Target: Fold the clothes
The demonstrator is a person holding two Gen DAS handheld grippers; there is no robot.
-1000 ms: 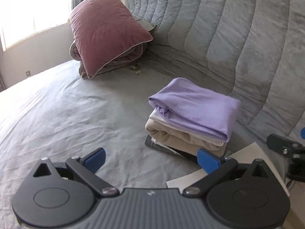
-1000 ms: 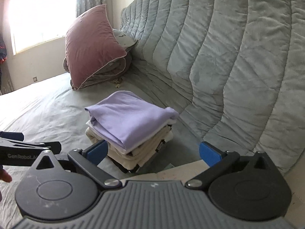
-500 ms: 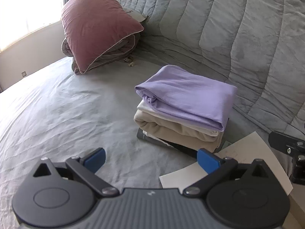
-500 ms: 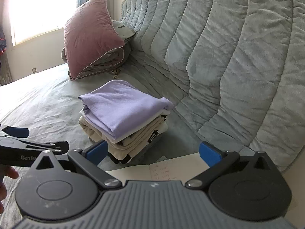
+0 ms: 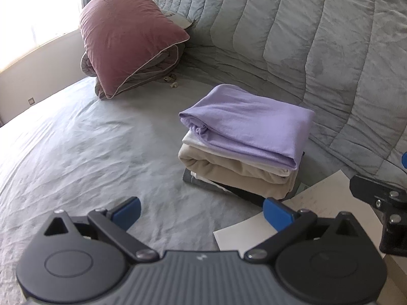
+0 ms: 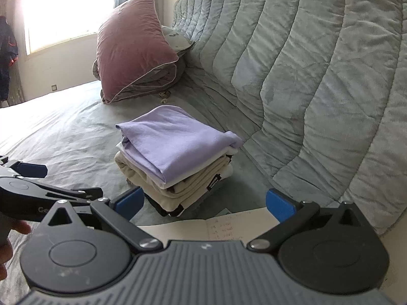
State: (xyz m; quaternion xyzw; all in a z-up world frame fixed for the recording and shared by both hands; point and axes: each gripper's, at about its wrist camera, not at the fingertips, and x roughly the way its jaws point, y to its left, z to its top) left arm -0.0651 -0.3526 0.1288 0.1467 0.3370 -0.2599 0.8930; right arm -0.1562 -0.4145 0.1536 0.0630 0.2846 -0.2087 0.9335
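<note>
You are over the bed [image 5: 84, 150], whose grey sheet spreads out ahead of and below both tools, with the quilted grey blanket [image 5: 318, 38] rising beyond it. Nothing unfolded lies on the sheet in either view, so this looks like the gap between garments: one piece is finished and stacked, and your next move would be to fetch another item from outside these views and spread it flat on the open sheet to the left of the pile.

Far ahead and to the left, the maroon pillow [image 5: 127, 33] leans on a rolled grey cover. Nearer, the stack of folded clothes [image 5: 244, 147] sits just ahead of your left hand-held gripper [image 5: 201, 211], a little right of its centre line. From your right hand-held gripper [image 6: 203, 200] the same stack is ahead and slightly left, close in front of the left fingertip. The purple top [image 6: 175, 137] crowns the pile, over a white layer, a beige one and a dark one at the bottom.

Closest in, a sheet of paper [image 6: 229, 225] with handwriting lies under your right tool, between its fingers, apart from the pile.

Both tools have their blue-tipped fingers spread wide and carry nothing. Neither touches the stack.
</note>
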